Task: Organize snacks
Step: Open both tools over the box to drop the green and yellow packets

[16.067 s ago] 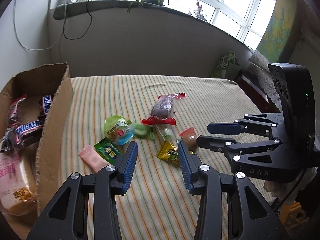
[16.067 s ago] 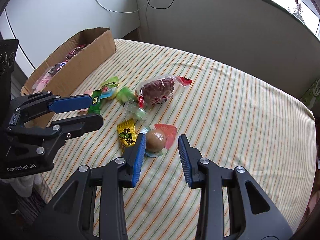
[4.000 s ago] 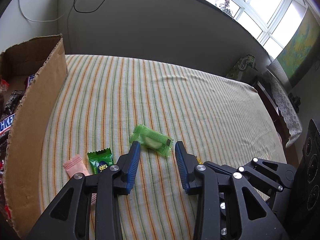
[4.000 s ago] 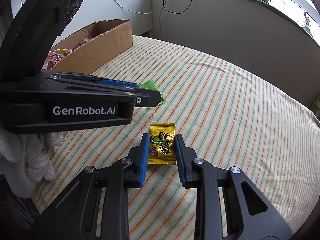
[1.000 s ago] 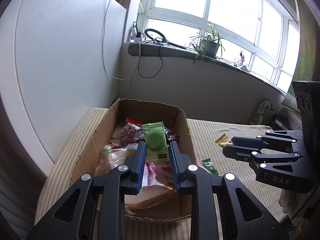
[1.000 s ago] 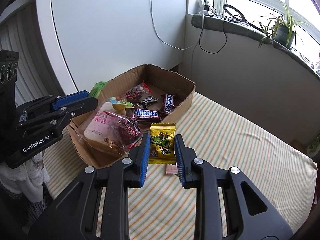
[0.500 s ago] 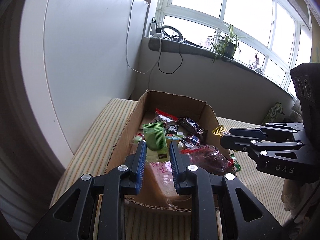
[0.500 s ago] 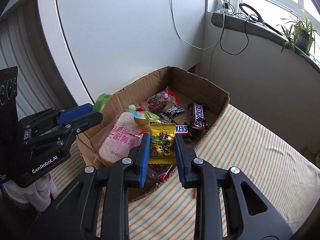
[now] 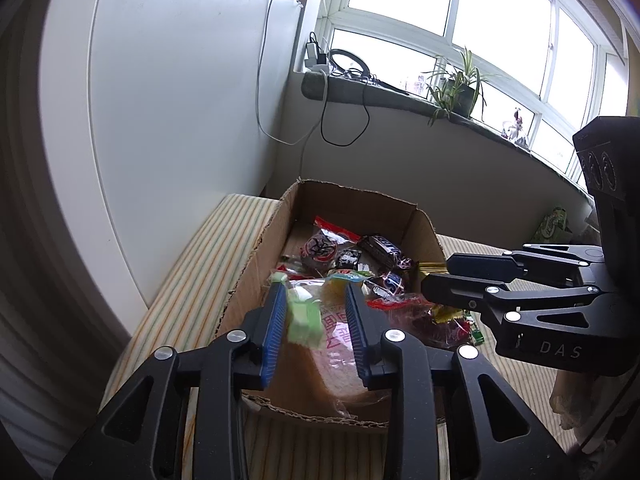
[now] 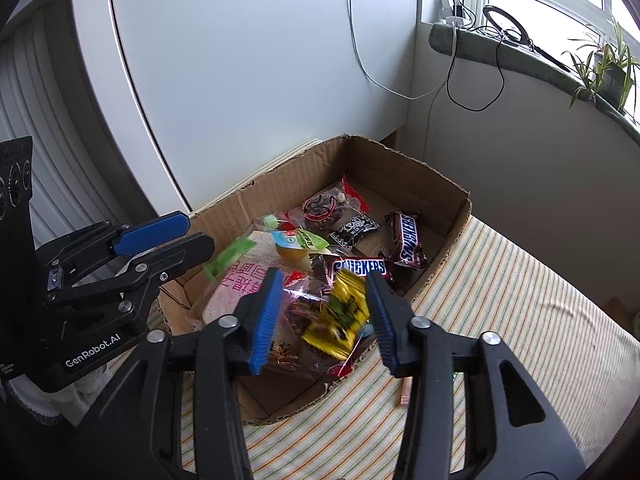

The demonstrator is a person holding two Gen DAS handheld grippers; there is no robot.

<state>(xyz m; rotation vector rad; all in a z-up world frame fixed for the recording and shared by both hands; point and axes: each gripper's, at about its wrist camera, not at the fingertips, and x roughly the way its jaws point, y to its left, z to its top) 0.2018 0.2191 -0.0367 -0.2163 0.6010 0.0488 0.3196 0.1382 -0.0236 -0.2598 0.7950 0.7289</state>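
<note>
Both fingers spread | green snack (image 9: 305, 319), yellow snack (image 10: 340, 317) loose between | above box (image 10: 404, 168)

Both wrist views close above, sharing cardboard box (image 9: 260, 256)

The right gripper (image 10: 322, 312) hangs over a cardboard box (image 10: 404, 168), its blue-padded jaws spread wide. Between them a blurred yellow snack packet (image 10: 340, 316) is in mid-air, touching neither pad. At left, the left gripper (image 10: 168, 240) is parted too, a blurred green packet (image 10: 230, 258) just beyond it. Inside the box lie Snickers bars (image 10: 406, 238) and a pink bag (image 10: 240, 284). The box sits on a striped cloth (image 10: 520, 320).
</note>
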